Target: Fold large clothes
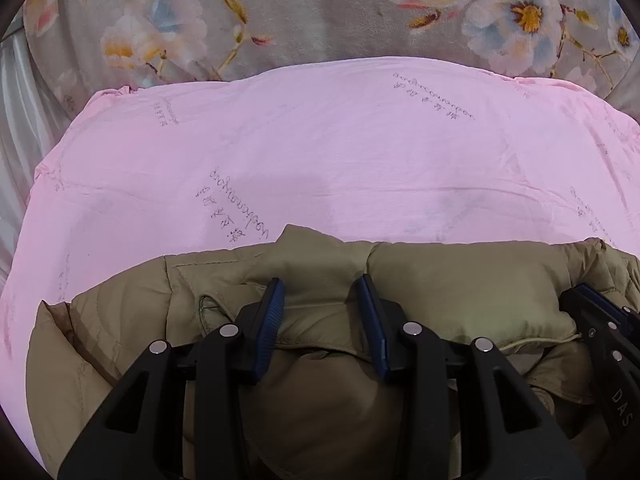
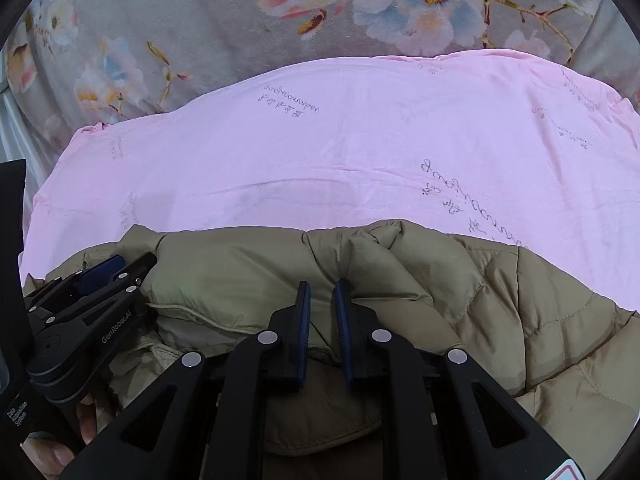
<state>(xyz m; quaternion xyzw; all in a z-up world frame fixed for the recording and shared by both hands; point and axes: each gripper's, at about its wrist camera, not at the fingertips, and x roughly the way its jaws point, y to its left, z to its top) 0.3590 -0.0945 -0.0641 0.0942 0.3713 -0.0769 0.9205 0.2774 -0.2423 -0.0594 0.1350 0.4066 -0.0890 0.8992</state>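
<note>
Both tools are matte black plastic. The left gripper (image 1: 322,292) has two angular arms with triangular cut-outs, round silver rivets at the joints, and blue ribbed pads (image 1: 272,320). The right gripper (image 2: 322,294) is built the same way. Seen from the side, one body reads "GenRobot.AI" in white; the other reads "DAS". A thumb (image 2: 52,454) shows at the lower edge.

A pink printed sheet (image 1: 320,140) covers the bed; beyond its far edge lies grey floral bedding (image 1: 300,12)
</note>
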